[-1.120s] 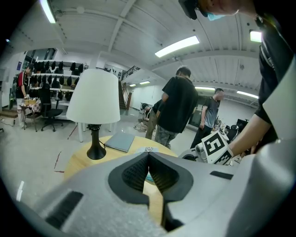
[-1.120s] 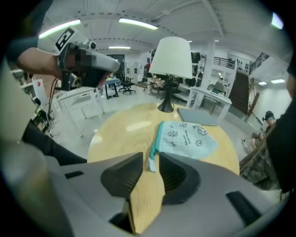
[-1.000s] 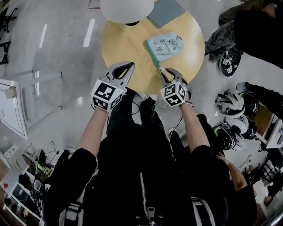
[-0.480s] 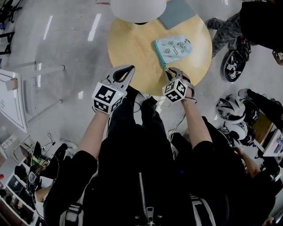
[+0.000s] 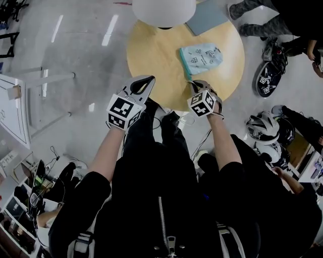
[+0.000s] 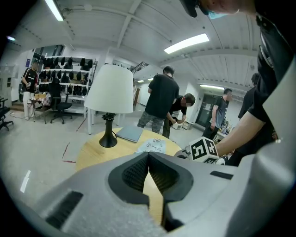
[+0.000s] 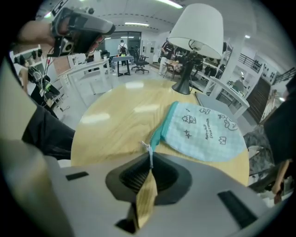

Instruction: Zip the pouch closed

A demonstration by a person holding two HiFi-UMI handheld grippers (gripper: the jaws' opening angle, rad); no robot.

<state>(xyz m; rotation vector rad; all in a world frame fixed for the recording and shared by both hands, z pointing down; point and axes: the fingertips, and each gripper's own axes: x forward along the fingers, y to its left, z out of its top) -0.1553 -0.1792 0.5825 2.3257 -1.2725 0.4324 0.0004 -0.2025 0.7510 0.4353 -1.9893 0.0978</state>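
A light-blue pouch [image 5: 201, 56] with printed doodles lies on the round wooden table [image 5: 151, 55], its teal zipper edge [image 7: 161, 128] facing me. My right gripper [image 5: 194, 86] sits at the near end of that zipper. In the right gripper view its jaws [image 7: 150, 155] are shut on the small metal zipper pull [image 7: 148, 149]. My left gripper [image 5: 143, 83] hovers over the table's near left edge, apart from the pouch. Its jaws [image 6: 149, 155] are shut with nothing between them. The pouch [image 6: 151, 146] shows beyond them, next to the right gripper's marker cube [image 6: 203, 149].
A white-shaded lamp [image 5: 164, 10] stands at the table's far side with a grey laptop [image 5: 207, 17] beside it. People [image 5: 282, 20] stand past the table at the right. Helmets [image 5: 262, 126] lie on the floor to the right. My legs are against the table's near edge.
Both grippers have sunk a little toward the table. The right one has stayed at the near end of the zipper, the left still shut and away from the pouch.
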